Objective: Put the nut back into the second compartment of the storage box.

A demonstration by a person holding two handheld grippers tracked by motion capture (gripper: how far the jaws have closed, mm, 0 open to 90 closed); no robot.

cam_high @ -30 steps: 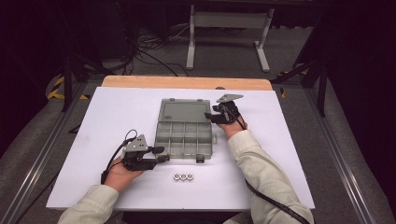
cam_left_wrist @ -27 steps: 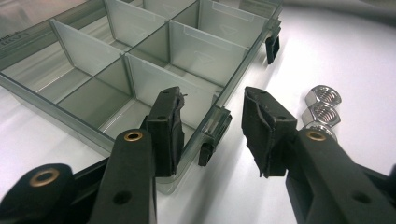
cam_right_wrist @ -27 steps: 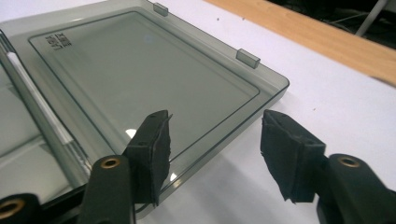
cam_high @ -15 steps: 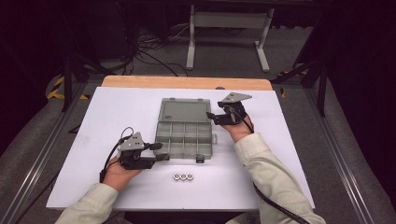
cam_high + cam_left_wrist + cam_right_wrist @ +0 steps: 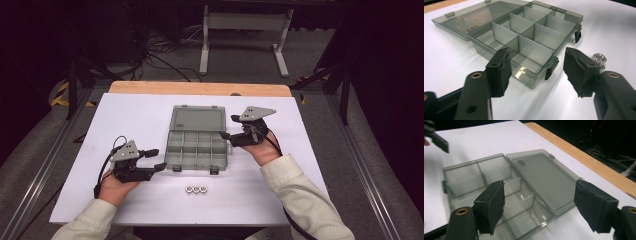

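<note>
A white table (image 5: 150,115) with a wooden far edge stood before a dark room of cables and a metal stand (image 5: 245,30). From the high view, I saw the clear compartment box (image 5: 197,147) lying open at mid-table, its lid (image 5: 196,120) folded flat toward the far edge and its compartments bare. Three metal nuts (image 5: 196,189) sat in a row just in front of it. My left gripper (image 5: 154,160) hovered beside the box's near left corner and my right gripper (image 5: 227,127) at its right side, both spread and holding nothing; their jaws had just been opening.

In the left gripper view, the box (image 5: 529,42) lay beyond the parted jaws, nuts (image 5: 599,60) behind the right one.

In the right gripper view, the lid (image 5: 544,177) lay flat between the wide jaws.
</note>
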